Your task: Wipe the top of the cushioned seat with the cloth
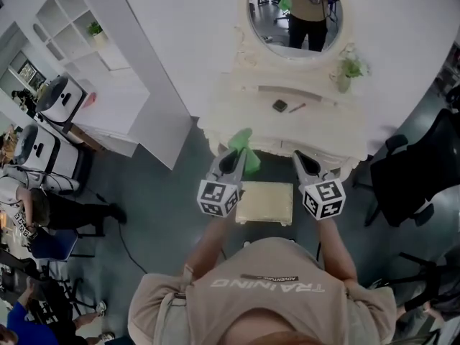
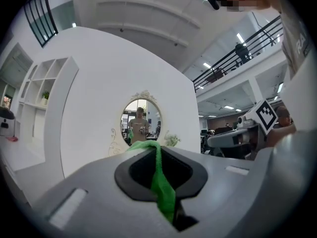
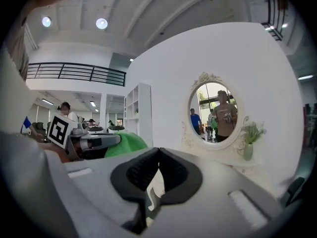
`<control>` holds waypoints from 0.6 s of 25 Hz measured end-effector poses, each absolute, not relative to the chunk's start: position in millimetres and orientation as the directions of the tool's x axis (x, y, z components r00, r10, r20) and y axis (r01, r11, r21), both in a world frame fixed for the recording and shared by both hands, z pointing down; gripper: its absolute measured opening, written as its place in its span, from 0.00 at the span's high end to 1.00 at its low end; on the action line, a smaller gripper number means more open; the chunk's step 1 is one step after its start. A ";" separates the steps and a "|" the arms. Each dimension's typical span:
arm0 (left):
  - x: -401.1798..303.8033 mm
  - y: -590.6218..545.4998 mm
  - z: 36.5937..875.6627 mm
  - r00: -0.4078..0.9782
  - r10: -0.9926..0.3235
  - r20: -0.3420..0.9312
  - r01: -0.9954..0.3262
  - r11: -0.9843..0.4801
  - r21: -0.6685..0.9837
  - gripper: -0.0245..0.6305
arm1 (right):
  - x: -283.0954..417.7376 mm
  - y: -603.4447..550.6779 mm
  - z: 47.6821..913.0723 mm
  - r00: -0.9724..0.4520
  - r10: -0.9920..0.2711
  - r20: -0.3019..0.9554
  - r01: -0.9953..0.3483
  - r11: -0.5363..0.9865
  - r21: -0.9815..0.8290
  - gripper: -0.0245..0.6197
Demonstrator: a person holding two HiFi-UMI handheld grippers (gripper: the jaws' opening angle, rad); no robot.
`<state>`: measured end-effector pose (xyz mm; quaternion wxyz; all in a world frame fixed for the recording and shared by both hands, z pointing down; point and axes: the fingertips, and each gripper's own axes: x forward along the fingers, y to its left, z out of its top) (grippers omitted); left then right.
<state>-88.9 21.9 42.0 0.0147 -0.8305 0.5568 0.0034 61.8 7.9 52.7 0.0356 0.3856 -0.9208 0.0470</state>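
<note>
The person stands over the cushioned seat [image 1: 264, 202], a pale square pad low in the centre of the head view, in front of a white dressing table [image 1: 237, 117] with an oval mirror [image 1: 267, 38] at the upper middle of the frame. The left gripper [image 1: 233, 157] has its jaws closed on the cloth [image 1: 244, 146], a green strip pinched between the pads and spilling over their tips. In the head view the cloth sits just above the seat's upper left corner, seemingly raised rather than lying on it. The right gripper [image 1: 302, 158] hangs by the seat's upper right corner with its jaws pressed together at the tips and nothing between them.

The wipe itself looks not yet under way: the cloth is gripped and poised, but no contact with the cushion shows. The next move calls for lowering the left gripper until the loose cloth lies flat on the pad, then drawing it across the top, with the right gripper kept clear.
</note>
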 end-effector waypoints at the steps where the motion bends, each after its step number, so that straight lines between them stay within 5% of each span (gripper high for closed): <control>1: -88.1 21.5 43.0 0.382 -0.924 -0.020 -0.924 -0.382 -0.019 0.93 | 63.0 8.0 49.5 -0.697 -0.710 0.095 -0.716 0.696 -0.051 0.97; 15: -71.5 15.0 39.1 0.432 -0.902 -0.011 -0.902 -0.432 -0.030 0.93 | 64.5 9.0 53.6 -0.709 -0.698 0.098 -0.703 0.711 -0.015 0.97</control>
